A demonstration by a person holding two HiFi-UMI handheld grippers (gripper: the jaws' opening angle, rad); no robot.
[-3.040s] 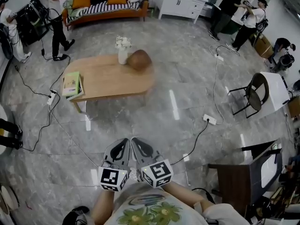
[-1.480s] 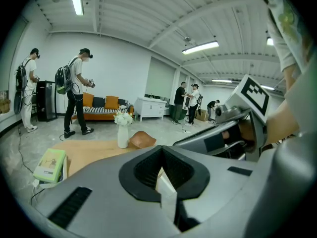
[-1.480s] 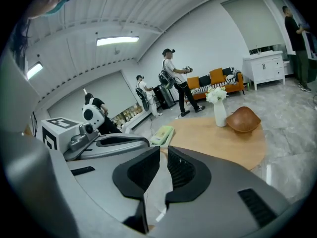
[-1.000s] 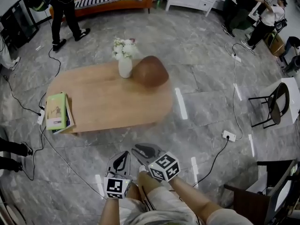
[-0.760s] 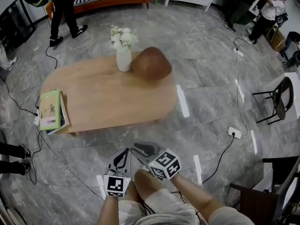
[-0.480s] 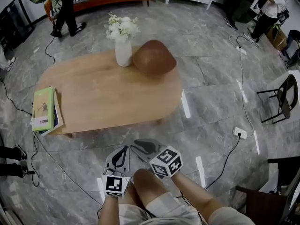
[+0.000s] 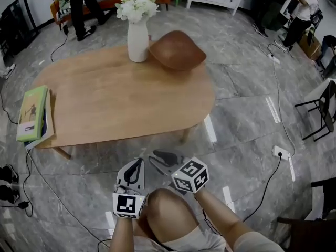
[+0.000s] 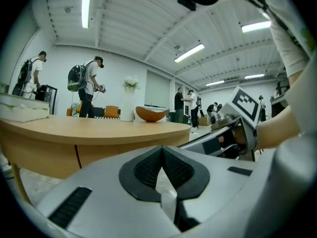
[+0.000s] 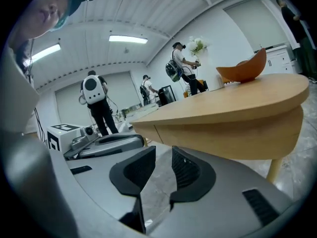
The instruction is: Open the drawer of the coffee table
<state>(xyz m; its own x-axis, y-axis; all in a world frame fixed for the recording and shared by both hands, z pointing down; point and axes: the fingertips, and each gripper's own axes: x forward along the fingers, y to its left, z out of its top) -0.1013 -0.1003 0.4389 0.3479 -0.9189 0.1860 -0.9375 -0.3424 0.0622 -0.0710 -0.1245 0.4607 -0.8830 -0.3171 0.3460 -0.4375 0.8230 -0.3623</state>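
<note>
- The counter (image 7: pixel 121 98) is a low oval slab of pale, smooth-grained wood on slim tapered legs, standing on a glossy grey marble floor (image 7: pixel 247 119).
- The drawer (image 9: pixel 171 130) sits in the curved wooden apron under the top, on the side facing the grippers. It lies shut and flush, and only a thin vertical seam (image 9: pixel 154 128) shows. From the head view the overhanging top hides it.
- The left gripper (image 7: pixel 135 164) is a matt grey shell. Its ribbed black pads are pressed together with nothing between them, and it is held low, short of the counter's near edge.
- The right gripper (image 7: pixel 157 156) is just beside it and points toward the apron. Its jaws have just been opening, and they stand apart with only bare floor seen through the gap.
- A white cylindrical vase (image 7: pixel 137 38) with pale flowers (image 7: pixel 136 7) stands at the far edge. It is just beside a shallow, rounded brown bowl (image 7: pixel 177 49).
- A green-covered stack of books (image 7: pixel 32 112) lies flat at the left end.
</note>
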